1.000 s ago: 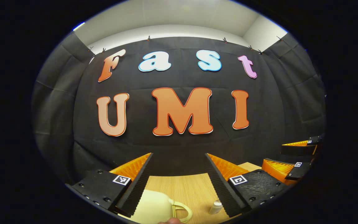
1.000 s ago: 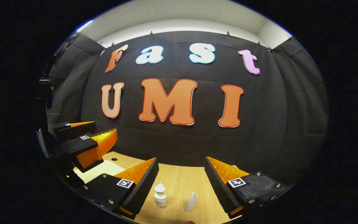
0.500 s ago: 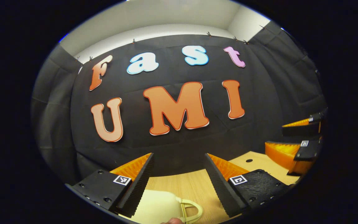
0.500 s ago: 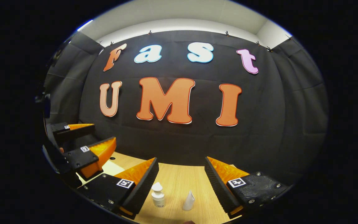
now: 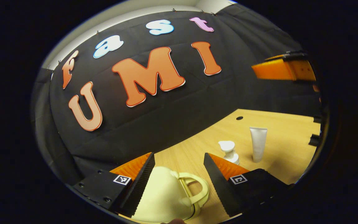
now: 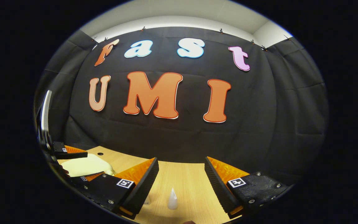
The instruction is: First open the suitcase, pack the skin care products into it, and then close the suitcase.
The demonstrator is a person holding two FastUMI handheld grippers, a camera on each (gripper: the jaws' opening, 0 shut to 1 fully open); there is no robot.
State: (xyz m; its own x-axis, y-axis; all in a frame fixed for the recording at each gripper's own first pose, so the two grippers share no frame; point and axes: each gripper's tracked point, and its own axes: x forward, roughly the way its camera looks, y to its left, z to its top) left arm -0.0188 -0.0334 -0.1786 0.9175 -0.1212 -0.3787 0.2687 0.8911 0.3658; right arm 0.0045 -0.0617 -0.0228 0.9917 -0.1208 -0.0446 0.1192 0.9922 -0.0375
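A small cream suitcase (image 5: 163, 196) lies on the wooden table (image 5: 291, 130), its looped handle (image 5: 199, 188) pointing right. My left gripper (image 5: 178, 154) is open and tilted, with the suitcase low between its fingers. To the right stand a white pump bottle (image 5: 228, 151) and a white tube (image 5: 257, 147). One of my right gripper's fingers (image 5: 278, 70) shows high at the right. My right gripper (image 6: 181, 159) is open above the table, with the tube (image 6: 172, 199) between its fingers and the bottle (image 6: 147, 200) mostly hidden behind one. The left gripper (image 6: 79, 166) straddles the suitcase (image 6: 85, 165).
The black cloth wall rises right behind the table. A small dark hole (image 5: 239, 118) sits in the tabletop near the wall, and it is also seen as a hole (image 6: 100, 153) beside the suitcase. Bare wood lies around the tube and bottle.
My left gripper has tipped down and turned right, closing in on the suitcase; the bottle and tube came into its view. The right gripper shifted slightly, and the left one sits lower in its view.
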